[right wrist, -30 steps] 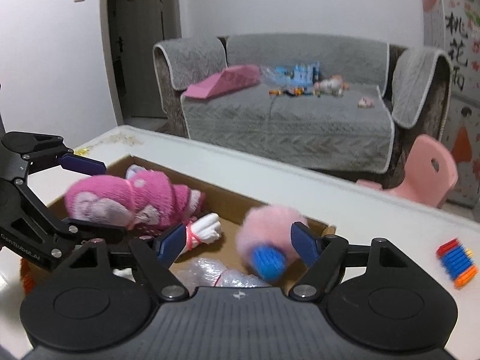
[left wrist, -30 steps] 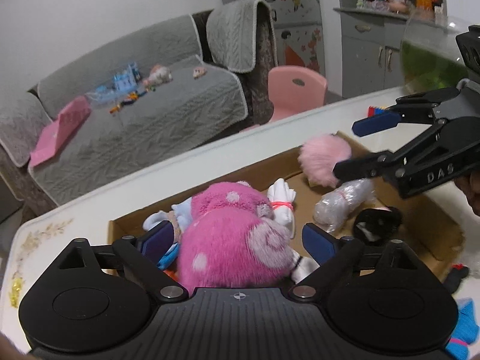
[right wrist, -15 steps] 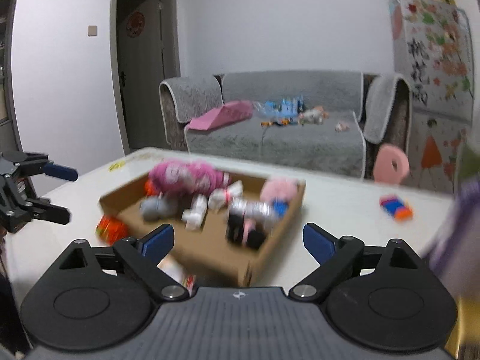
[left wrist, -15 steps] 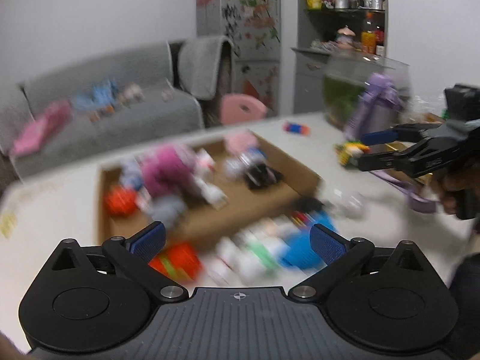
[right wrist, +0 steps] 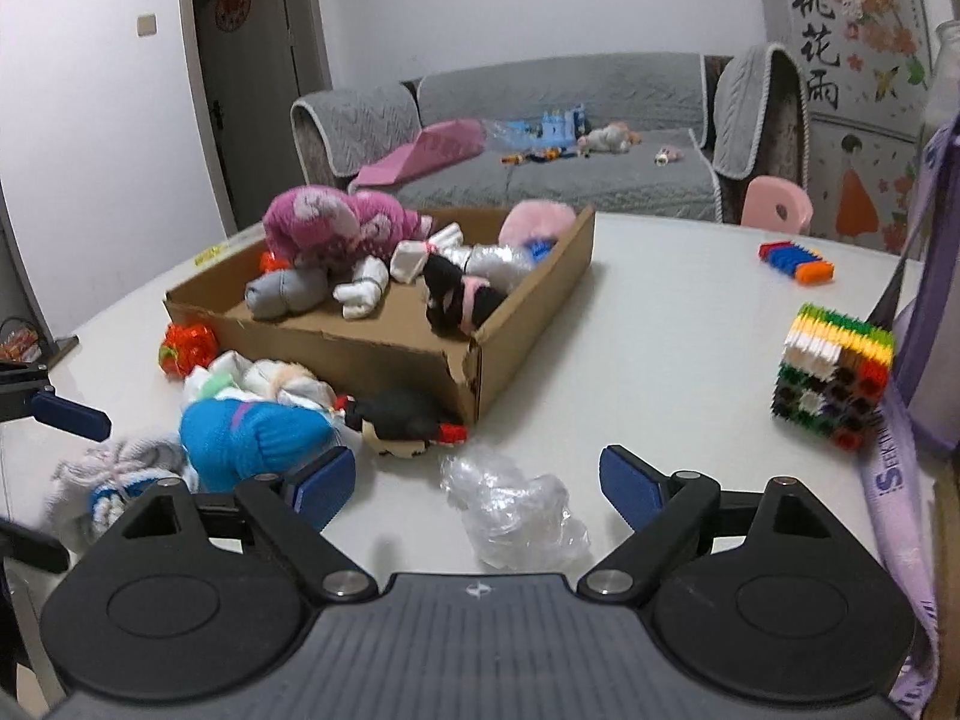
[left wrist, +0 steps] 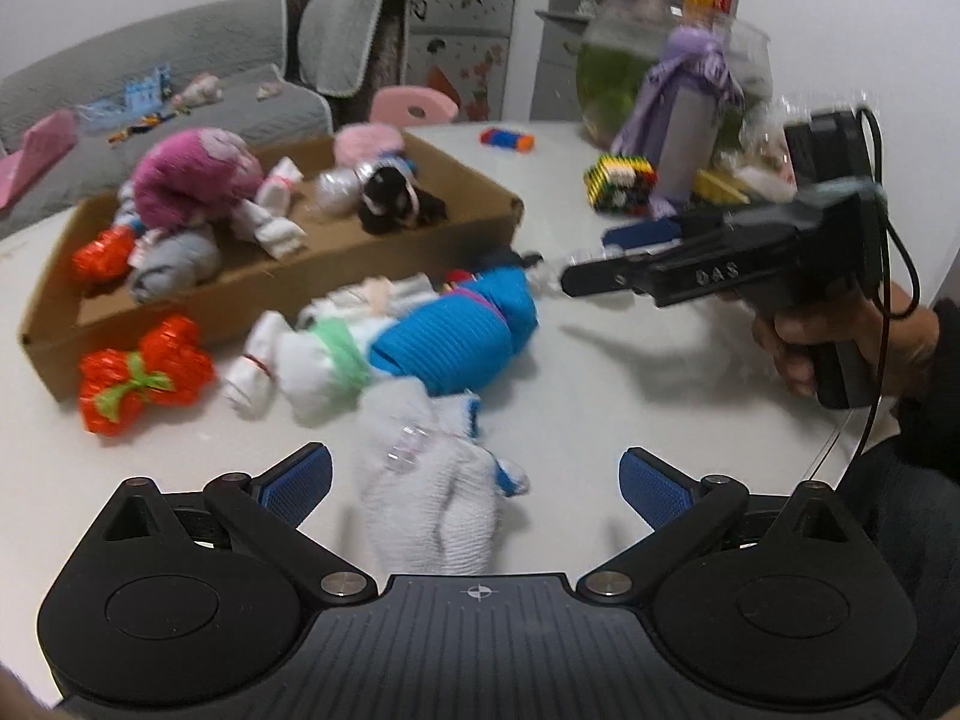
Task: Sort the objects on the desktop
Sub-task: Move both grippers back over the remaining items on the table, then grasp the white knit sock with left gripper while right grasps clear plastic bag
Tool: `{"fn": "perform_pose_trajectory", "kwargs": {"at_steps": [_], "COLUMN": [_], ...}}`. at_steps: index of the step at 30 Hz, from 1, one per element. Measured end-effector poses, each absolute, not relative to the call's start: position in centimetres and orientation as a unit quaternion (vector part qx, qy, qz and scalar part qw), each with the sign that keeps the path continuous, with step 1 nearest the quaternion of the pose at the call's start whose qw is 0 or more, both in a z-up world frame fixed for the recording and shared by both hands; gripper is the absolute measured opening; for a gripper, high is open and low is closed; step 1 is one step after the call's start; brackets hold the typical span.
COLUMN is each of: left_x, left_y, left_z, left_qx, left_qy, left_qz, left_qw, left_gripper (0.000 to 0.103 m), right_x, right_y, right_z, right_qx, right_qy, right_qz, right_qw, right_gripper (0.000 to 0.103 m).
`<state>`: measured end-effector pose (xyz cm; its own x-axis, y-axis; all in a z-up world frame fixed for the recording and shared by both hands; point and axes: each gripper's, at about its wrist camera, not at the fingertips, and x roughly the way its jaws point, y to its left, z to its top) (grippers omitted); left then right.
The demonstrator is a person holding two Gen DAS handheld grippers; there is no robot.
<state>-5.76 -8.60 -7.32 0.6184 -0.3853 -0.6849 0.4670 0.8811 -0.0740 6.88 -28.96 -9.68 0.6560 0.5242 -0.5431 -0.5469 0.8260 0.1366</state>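
white sock bundle (left wrist: 429, 501) on table, crumpled clear plastic (right wrist: 516, 507) nearby.

Counted ahead of the left claw (left wrist: 474, 483): one cardboard box (left wrist: 384, 246), two red wrapped bundles (left wrist: 144, 375), one blue sock roll (left wrist: 456, 330), one pale sock (left wrist: 432, 498) between its fingers. Ahead of the right claw (right wrist: 477, 480): one crumpled clear bag (right wrist: 516, 507), one multicoloured block cube (right wrist: 831, 372), one pink plush (right wrist: 336, 228).
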Motion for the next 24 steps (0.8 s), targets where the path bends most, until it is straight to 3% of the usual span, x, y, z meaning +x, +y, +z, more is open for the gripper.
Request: {"fn": "perform_pose_trajectory", "kwargs": {"at_steps": [4, 11, 16, 24], "left_x": [-5.1, -4.7, -5.1, -5.6], "left_y": [-9.2, -9.0, -9.3, -9.3], "left_z": [-8.7, -9.5, -9.9, -9.9], "left_qx": [0.058, 0.064, 0.087, 0.082], "left_qy": [0.378, 0.375, 0.366, 0.362], "left_qz": [-0.235, -0.222, -0.211, -0.197], "left_qw": [0.894, 0.898, 0.902, 0.908], "left_gripper": [0.102, 0.103, 0.103, 0.102], "right_x": [7.1, 6.0, 5.6, 5.0], "right_y": [-28.7, -29.3, -28.9, -28.9], "right_z": [-10.3, -10.9, -10.9, -10.7], "right_qx": [-0.036, -0.040, -0.065, -0.067], "right_qy": [0.312, 0.317, 0.310, 0.308], "right_qz": [0.286, 0.281, 0.262, 0.258], "right_qw": [0.906, 0.905, 0.912, 0.913], "right_gripper": [0.073, 0.068, 0.040, 0.032]}}
